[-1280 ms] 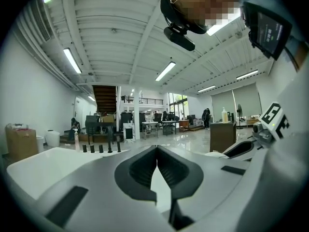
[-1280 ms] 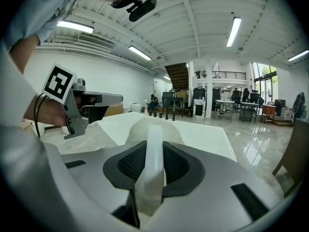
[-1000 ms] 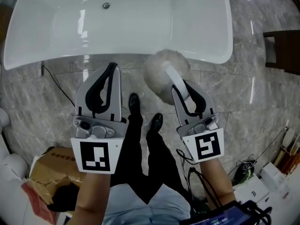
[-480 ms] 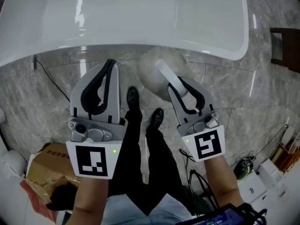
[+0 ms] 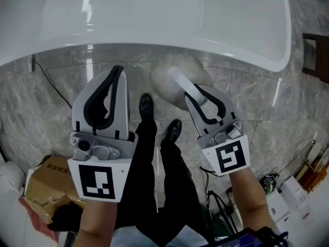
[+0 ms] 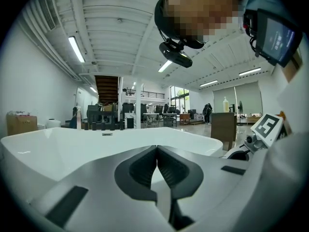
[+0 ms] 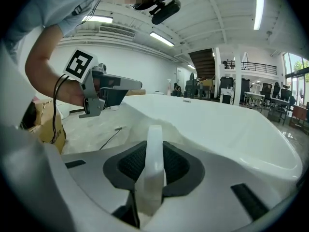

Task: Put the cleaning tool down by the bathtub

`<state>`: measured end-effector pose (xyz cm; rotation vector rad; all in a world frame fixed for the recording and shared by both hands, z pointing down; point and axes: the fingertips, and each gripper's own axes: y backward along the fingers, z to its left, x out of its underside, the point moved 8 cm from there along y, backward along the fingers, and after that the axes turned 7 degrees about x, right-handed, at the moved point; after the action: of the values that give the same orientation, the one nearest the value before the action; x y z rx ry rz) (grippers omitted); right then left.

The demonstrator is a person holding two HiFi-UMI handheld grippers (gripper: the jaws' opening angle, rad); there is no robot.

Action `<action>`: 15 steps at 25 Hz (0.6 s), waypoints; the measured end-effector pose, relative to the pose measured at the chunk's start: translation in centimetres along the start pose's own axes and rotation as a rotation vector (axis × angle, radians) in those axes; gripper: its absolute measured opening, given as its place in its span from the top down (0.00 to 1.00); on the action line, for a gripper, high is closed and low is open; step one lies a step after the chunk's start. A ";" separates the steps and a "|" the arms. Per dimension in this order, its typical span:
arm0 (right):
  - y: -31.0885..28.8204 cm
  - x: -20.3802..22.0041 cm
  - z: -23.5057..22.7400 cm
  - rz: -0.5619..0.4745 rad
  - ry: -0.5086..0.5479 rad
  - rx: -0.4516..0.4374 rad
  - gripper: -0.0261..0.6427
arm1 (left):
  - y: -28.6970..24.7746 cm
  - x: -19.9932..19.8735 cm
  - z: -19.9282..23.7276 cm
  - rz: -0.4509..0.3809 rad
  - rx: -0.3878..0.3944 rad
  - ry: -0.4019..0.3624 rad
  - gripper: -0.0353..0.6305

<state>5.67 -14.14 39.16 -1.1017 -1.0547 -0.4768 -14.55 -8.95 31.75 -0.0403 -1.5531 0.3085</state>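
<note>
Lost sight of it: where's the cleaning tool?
The cleaning tool is in the right gripper, just right of centre in the head view, its fluffy head beside the bathtub.

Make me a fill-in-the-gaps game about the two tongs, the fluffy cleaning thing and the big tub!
1. The right tongs grip the fluffy cleaning tool by its white ___.
2. The left tongs are shut together and hold ___.
3. The colour of the bathtub is ___.
4. Between the two tongs, on the floor, the person's shoes are coloured ___.

Missing words: handle; nothing; white; black.
</note>
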 end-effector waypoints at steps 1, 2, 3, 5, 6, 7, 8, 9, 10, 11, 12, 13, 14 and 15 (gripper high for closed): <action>-0.5 0.6 0.1 0.003 0.004 -0.008 0.81 | -0.1 0.6 0.1 0.003 -0.002 0.002 0.92; -0.9 1.3 0.1 0.007 0.006 -0.014 0.81 | -0.1 1.2 0.2 0.006 -0.004 0.005 0.92; -1.2 1.9 0.2 0.012 0.010 -0.022 0.81 | -0.1 1.8 0.3 0.010 -0.006 0.008 0.92; -2.0 3.0 0.5 0.022 0.023 -0.038 0.81 | -0.1 2.8 0.6 0.017 -0.012 0.010 0.92; -2.4 3.4 0.6 0.025 0.030 -0.046 0.81 | -0.1 3.2 0.8 0.020 -0.015 0.010 0.92; -2.8 3.8 0.7 0.030 0.038 -0.055 0.81 | -0.1 3.6 0.9 0.022 -0.018 0.008 0.92; -3.2 4.2 0.7 0.034 0.048 -0.065 0.81 | -0.2 4.0 1.0 0.024 -0.019 0.007 0.92; -3.6 4.6 0.7 0.039 0.059 -0.074 0.81 | -0.4 4.4 1.1 0.025 -0.019 0.005 0.92; -4.0 5.0 0.6 0.042 0.071 -0.082 0.81 | -0.6 4.8 1.2 0.026 -0.017 0.005 0.92; -4.4 5.4 0.5 0.044 0.082 -0.089 0.81 | -0.7 5.2 1.3 0.027 -0.016 0.005 0.92; -4.8 5.7 0.4 0.044 0.090 -0.094 0.81 | -0.9 5.7 1.3 0.029 -0.014 0.006 0.92; -5.2 6.1 0.4 0.043 0.097 -0.099 0.81 | -0.9 6.1 1.3 0.030 -0.014 0.007 0.92; -5.5 6.5 0.4 0.045 0.103 -0.105 0.81 | -1.0 6.6 1.3 0.032 -0.014 0.007 0.92; -5.9 7.0 0.5 0.048 0.110 -0.112 0.81 | -1.1 7.1 1.3 0.035 -0.014 0.008 0.92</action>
<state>4.19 -15.03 48.18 -1.1835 -0.9117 -0.5572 -15.74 -8.61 38.98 -0.0799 -1.5484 0.3252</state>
